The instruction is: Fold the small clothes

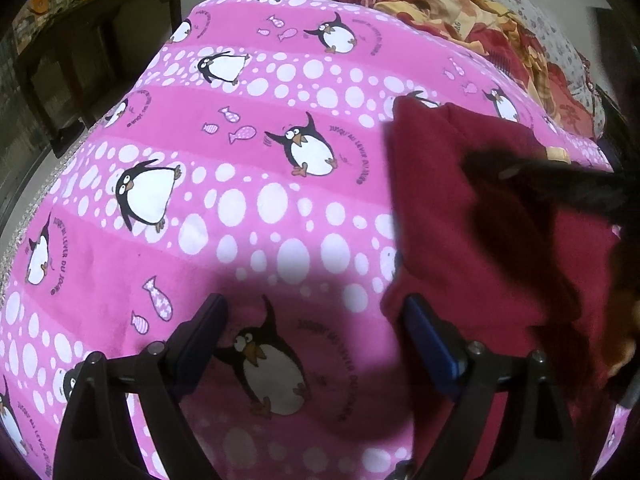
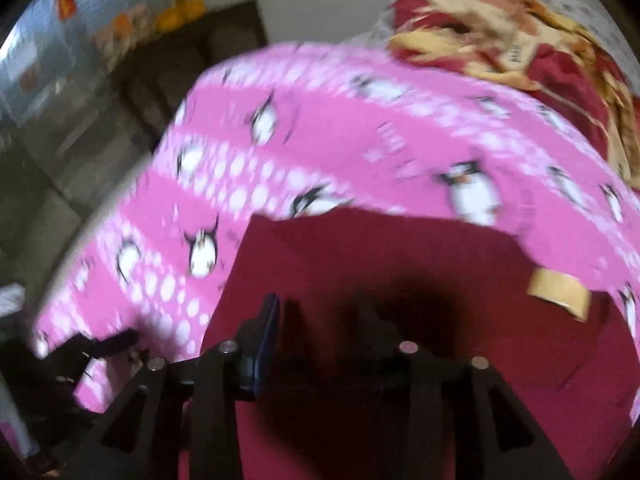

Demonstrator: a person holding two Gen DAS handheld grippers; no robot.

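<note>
The dark red garment (image 1: 492,240) lay on the pink penguin blanket (image 1: 224,184), to the right of the left gripper (image 1: 316,328) and partly under its right finger. In the left wrist view the garment's long axis ran away from the fingers, from the near edge toward the far end of the blanket, with one straight folded edge facing left. A tan label (image 1: 558,155) showed at its far right side. The left gripper's fingers stood wide apart over bare blanket, nothing between them, and the right finger (image 1: 430,340) overlapped the garment's near left corner.

The right gripper (image 2: 320,316) hovered over the middle of the garment (image 2: 400,256), which filled the space ahead of and beneath its fingers. That view was blurred; the fingers stood partly apart, and no cloth could be seen pinched between them. A heap of red and yellow clothes (image 1: 460,8) sat beyond the blanket's far edge.
</note>
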